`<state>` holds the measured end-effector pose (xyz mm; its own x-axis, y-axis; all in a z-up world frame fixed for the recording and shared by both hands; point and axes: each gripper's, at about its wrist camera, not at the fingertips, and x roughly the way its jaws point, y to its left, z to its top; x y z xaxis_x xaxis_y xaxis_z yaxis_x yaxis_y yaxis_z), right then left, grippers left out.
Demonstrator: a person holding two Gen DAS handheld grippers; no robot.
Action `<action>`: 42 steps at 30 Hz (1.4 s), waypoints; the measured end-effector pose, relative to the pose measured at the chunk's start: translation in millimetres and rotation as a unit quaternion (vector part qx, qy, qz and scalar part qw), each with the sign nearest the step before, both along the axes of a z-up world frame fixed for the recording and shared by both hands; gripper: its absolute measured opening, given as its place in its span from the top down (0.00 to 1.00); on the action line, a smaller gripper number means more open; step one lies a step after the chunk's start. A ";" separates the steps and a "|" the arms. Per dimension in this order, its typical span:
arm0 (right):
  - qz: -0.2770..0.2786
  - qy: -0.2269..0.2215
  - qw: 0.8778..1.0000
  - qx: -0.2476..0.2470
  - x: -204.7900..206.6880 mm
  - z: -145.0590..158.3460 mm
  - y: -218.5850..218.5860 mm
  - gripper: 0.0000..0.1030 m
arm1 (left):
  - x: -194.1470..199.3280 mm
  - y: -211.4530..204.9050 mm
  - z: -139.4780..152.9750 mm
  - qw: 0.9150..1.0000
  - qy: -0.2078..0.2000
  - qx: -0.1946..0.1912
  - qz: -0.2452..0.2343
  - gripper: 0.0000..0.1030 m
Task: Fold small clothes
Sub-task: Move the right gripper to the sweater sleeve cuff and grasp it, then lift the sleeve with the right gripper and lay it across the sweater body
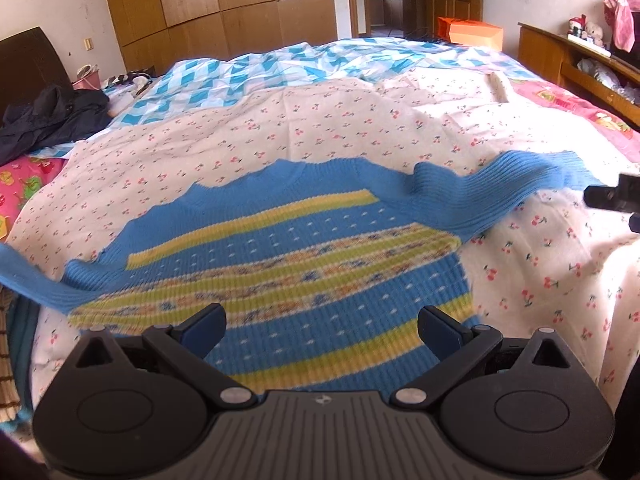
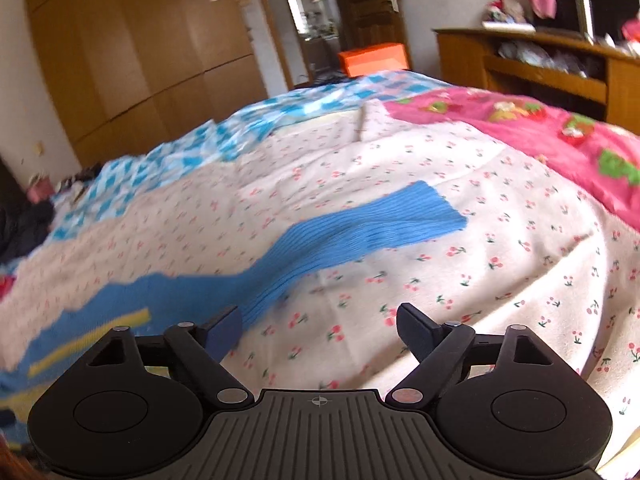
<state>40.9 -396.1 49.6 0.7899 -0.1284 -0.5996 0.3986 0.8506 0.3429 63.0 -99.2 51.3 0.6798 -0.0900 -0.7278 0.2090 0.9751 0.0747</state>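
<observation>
The blue striped sweater [image 1: 280,264] lay flat on the bed [image 1: 540,280], sleeves spread, no fold made. The left gripper [image 1: 320,328] and right gripper [image 2: 318,330] hovered with fingers released, grasping nothing.

Blue sweater [image 2: 168,292] lies flat on the cherry-print sheet [image 2: 460,280], one sleeve [image 2: 380,224] stretched out. The right gripper [image 2: 318,330] hovers just beside that sleeve, fingers [image 2: 416,332] spread wide with nothing between them.

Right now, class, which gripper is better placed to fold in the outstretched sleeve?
Right. The right gripper is open beside that sleeve; the left gripper, also open, sits over the sweater's striped middle.
</observation>
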 end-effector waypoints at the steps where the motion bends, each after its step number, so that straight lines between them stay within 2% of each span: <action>1: -0.015 -0.007 1.000 0.024 3.0 -2.3 -18.2 0.28 | 3.7 -4.0 -0.1 1.000 0.000 -0.001 -0.003 0.00; 7: -0.096 -0.029 0.985 0.141 32.6 -38.3 -97.2 0.45 | 27.6 -32.2 -5.4 1.000 0.004 -0.004 -0.023 0.00; 10: -0.118 -0.036 0.966 0.226 48.2 -68.7 -122.5 0.51 | 37.0 -44.4 -8.7 1.000 0.009 -0.005 -0.029 0.00; 12: -0.129 -0.050 0.956 0.260 53.0 -81.9 -130.7 0.52 | 40.4 -50.1 -10.8 0.999 0.012 -0.006 -0.031 0.00; 18: -0.138 -0.079 0.944 0.288 67.4 -87.6 -137.0 0.53 | 45.2 -64.8 -16.4 0.999 0.020 -0.004 -0.041 0.00; 20: -0.150 -0.066 0.944 0.288 71.6 -89.9 -138.9 0.70 | 45.2 -67.7 -17.1 0.999 0.021 -0.002 -0.043 0.00; 21: -0.154 -0.059 0.942 0.291 72.8 -92.0 -141.9 0.84 | 45.1 -68.2 -16.8 0.999 0.021 -0.002 -0.043 0.00; 22: -0.156 -0.056 0.941 0.295 72.9 -92.6 -143.6 0.89 | 44.4 -68.0 -15.9 0.999 0.022 -0.004 -0.042 0.00; 24: -0.153 -0.064 0.942 0.293 67.5 -86.4 -144.0 0.91 | 42.2 -65.6 -13.8 0.999 0.019 -0.007 -0.041 0.00; 26: -0.143 -0.084 0.945 0.282 56.8 -67.8 -139.9 0.91 | 39.9 -61.1 -11.4 0.999 0.015 -0.009 -0.039 0.00; 28: -0.117 -0.112 0.946 0.280 50.3 -44.3 -131.3 0.92 | 37.4 -53.6 -9.4 0.999 0.011 -0.013 -0.037 0.00; 30: -0.081 -0.130 0.953 0.263 51.3 -16.3 -114.2 0.92 | 35.7 -44.5 -8.7 0.999 0.008 -0.019 -0.031 0.00; 32: -0.033 -0.147 0.957 0.246 59.3 15.4 -87.5 0.92 | 33.8 -31.7 -7.6 0.999 0.007 -0.027 -0.022 0.00; 35: 0.049 -0.162 0.958 0.232 78.1 52.3 -32.3 0.92 | 30.0 -4.3 -6.3 0.999 0.004 -0.039 -0.001 0.00; 38: 0.139 -0.152 0.952 0.226 100.6 74.9 39.4 0.92 | 23.6 32.0 -5.8 0.998 -0.001 -0.049 0.028 0.00; 42: 0.251 -0.109 0.940 0.203 127.7 80.0 147.3 0.92 | 12.7 89.0 -7.7 0.995 -0.012 -0.049 0.081 0.00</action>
